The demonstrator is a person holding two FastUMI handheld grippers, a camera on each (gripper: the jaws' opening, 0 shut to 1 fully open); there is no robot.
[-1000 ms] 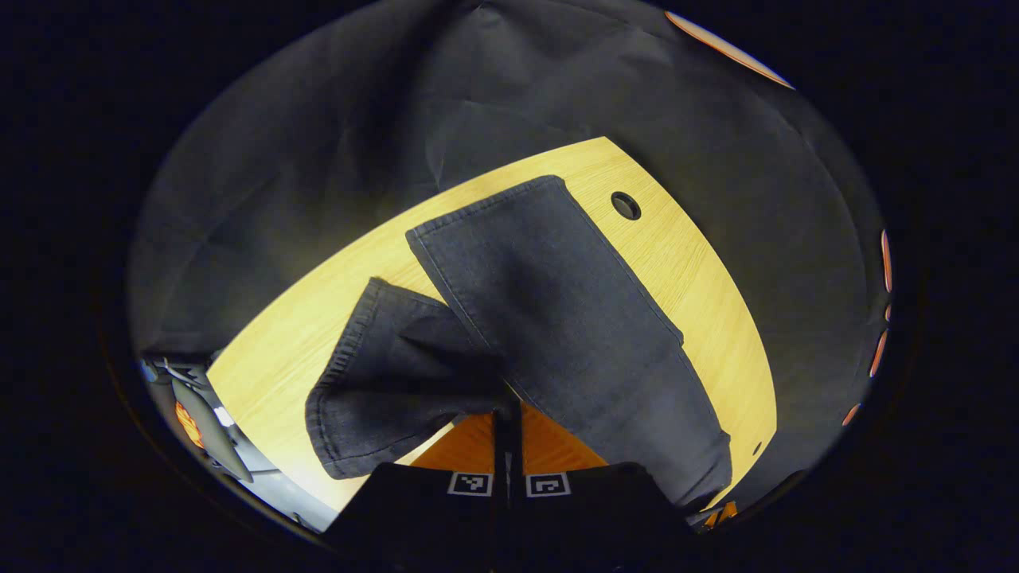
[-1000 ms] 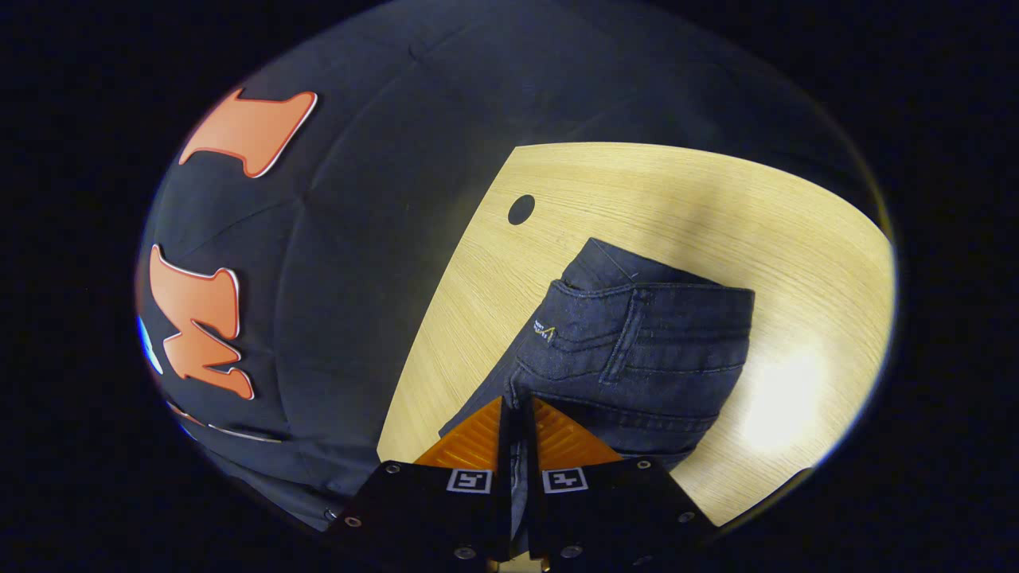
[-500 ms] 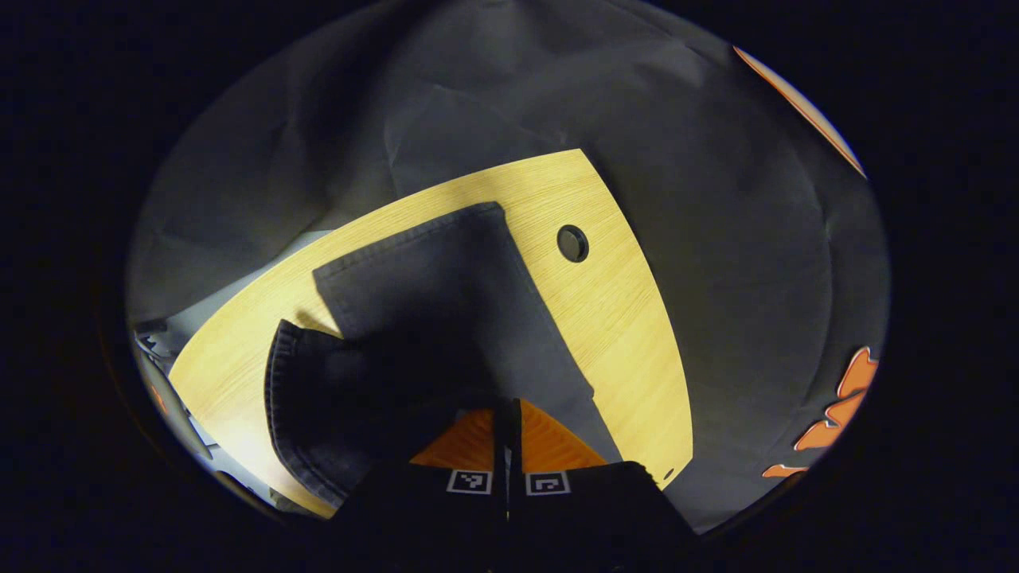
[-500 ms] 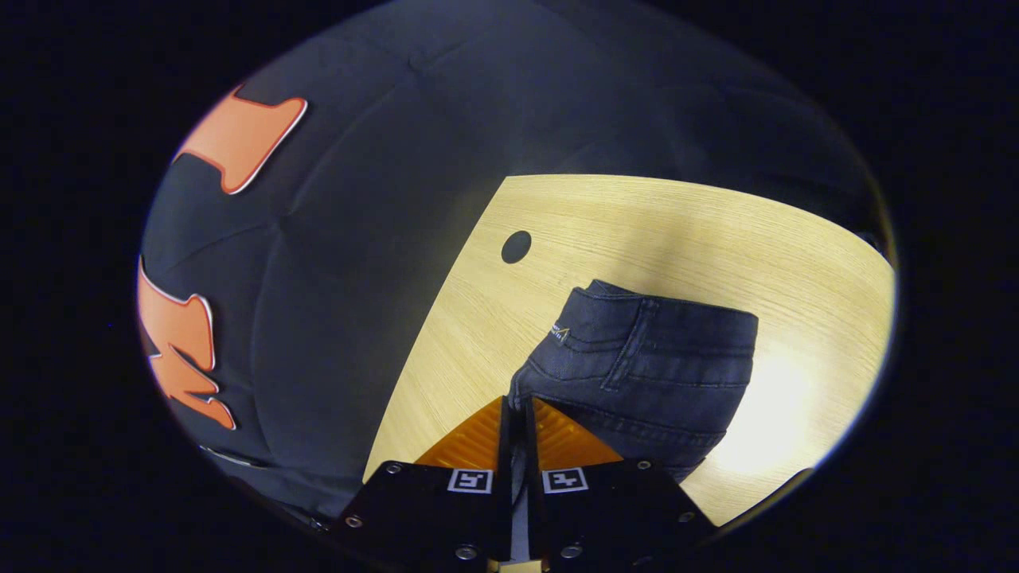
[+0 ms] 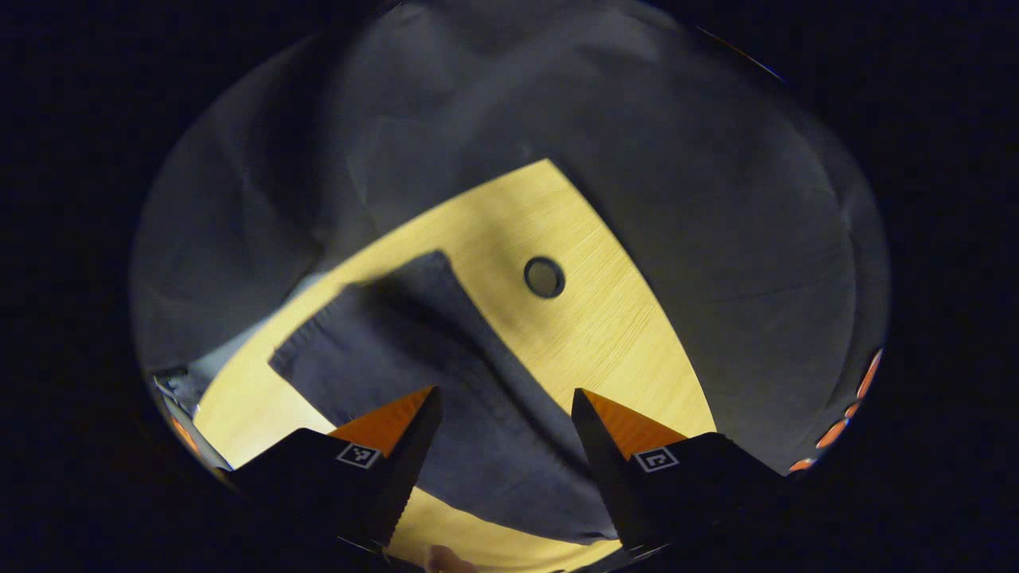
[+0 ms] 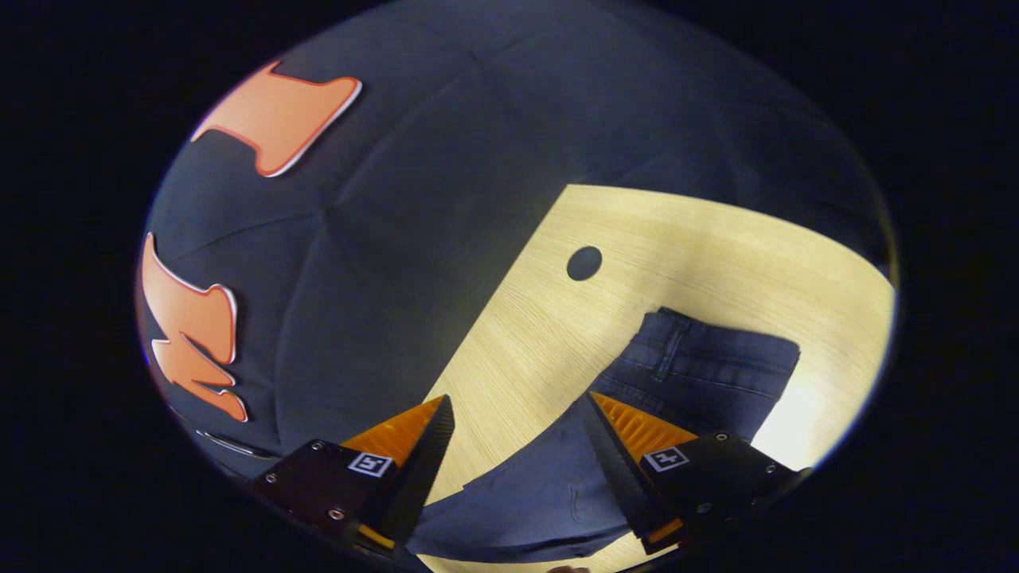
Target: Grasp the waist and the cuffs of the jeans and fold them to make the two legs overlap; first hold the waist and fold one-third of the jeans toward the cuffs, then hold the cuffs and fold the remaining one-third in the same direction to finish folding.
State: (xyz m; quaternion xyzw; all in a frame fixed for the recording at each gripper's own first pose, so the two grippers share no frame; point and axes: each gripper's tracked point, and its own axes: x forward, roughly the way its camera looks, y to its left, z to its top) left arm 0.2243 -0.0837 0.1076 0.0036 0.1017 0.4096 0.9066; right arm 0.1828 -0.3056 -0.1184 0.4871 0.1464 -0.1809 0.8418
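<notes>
Both of your grippers stand wide apart and hold nothing. In the left gripper view, the left gripper (image 5: 503,398) hovers over the cuff end of the jeans (image 5: 430,374), which lie flat on the wooden table (image 5: 605,334) with one leg stacked on the other and the hem toward the far left. In the right gripper view, the right gripper (image 6: 516,406) hangs over the waist (image 6: 708,366) end, where the waistband and a belt loop lie flat, just short of the round hole (image 6: 584,263) in the tabletop.

By my reading, the lengthwise fold is done: the legs overlap and the cloth rests released. Your step in hand is the first of the thirds. For that you need the waist, so bring both grippers to the waistband, one near each corner, and pinch through every layer. Then lift low and carry it toward the cuffs, setting it down about a third along. Keep the two corners level, or the stacked legs may slide apart and skew the edge.
</notes>
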